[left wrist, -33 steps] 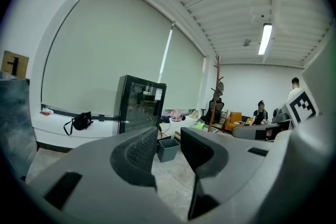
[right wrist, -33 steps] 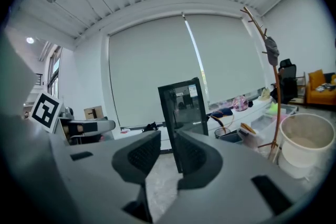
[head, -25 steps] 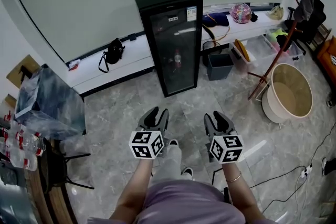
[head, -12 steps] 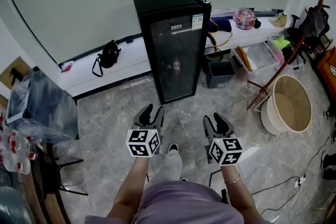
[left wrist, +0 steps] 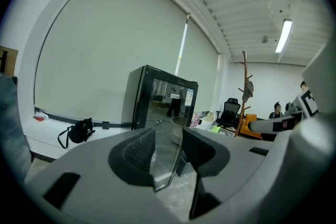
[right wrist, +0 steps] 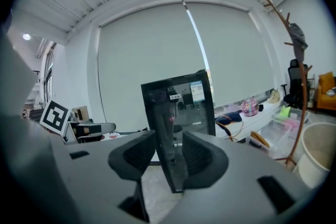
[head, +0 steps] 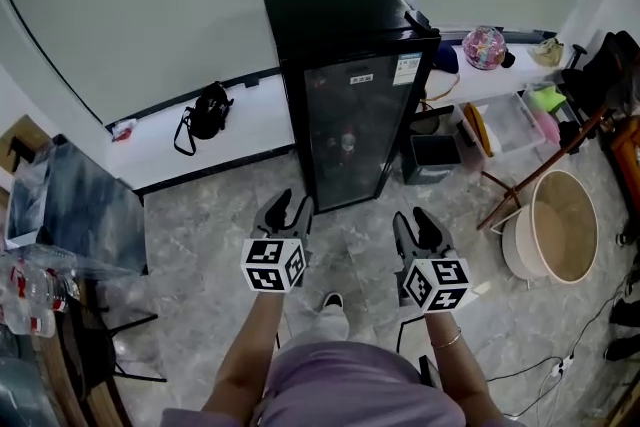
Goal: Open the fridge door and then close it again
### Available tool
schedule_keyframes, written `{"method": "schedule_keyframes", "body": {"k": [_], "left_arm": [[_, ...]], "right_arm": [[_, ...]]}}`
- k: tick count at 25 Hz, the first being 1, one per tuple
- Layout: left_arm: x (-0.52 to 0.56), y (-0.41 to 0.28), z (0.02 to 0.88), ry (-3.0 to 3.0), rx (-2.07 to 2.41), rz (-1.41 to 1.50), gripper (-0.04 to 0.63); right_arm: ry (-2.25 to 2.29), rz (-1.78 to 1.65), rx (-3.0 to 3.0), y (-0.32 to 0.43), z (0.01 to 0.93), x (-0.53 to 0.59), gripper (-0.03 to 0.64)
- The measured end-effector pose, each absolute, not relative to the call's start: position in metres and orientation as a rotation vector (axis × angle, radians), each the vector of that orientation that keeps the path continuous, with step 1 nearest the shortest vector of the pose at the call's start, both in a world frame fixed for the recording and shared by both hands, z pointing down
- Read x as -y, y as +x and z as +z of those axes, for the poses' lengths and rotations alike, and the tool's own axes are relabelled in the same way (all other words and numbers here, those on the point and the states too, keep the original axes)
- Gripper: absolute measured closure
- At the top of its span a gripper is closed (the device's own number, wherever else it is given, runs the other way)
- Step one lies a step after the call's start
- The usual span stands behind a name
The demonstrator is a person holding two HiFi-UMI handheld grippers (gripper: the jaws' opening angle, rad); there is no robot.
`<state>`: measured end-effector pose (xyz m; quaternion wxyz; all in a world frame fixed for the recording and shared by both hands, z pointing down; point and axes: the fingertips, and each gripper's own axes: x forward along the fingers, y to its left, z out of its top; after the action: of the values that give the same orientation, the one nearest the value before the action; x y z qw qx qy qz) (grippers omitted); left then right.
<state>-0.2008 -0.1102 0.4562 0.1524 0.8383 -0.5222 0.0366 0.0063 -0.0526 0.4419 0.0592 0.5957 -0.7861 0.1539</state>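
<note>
Head view: shut fridge (head: pixel 355 130) ahead of left gripper (head: pixel 292 203), empty jaws just opened wider, and right gripper (head: pixel 412 215), jaws apart.

Black fridge (head: pixel 345 85), dark glass front. Left gripper (head: pixel 293 205) and right gripper (head: pixel 413 217) both grey, their 2 cubes (head: pixel 273 264) black-and-white squares. Grey marbled floor (head: pixel 200 245), black bag (head: pixel 205 112), white ledge (head: pixel 250 120), pink speckled ball (head: pixel 484 47), cream tub (head: pixel 515 255), lilac top (head: pixel 340 385).

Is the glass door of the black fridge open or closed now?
Closed. In the head view the fridge door sits flush on the front, with no gap showing at either edge.
</note>
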Motion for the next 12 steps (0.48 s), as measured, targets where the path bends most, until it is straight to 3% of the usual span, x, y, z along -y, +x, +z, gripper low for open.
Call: {"method": "schedule_keyframes", "body": {"k": [12], "left_arm": [[0.191,-0.211,0.479,2.367,1.511,0.136,0.446]], "right_arm": [[1.73,0.452,2.399,-0.014,0.447,0.139,0.465]]}}
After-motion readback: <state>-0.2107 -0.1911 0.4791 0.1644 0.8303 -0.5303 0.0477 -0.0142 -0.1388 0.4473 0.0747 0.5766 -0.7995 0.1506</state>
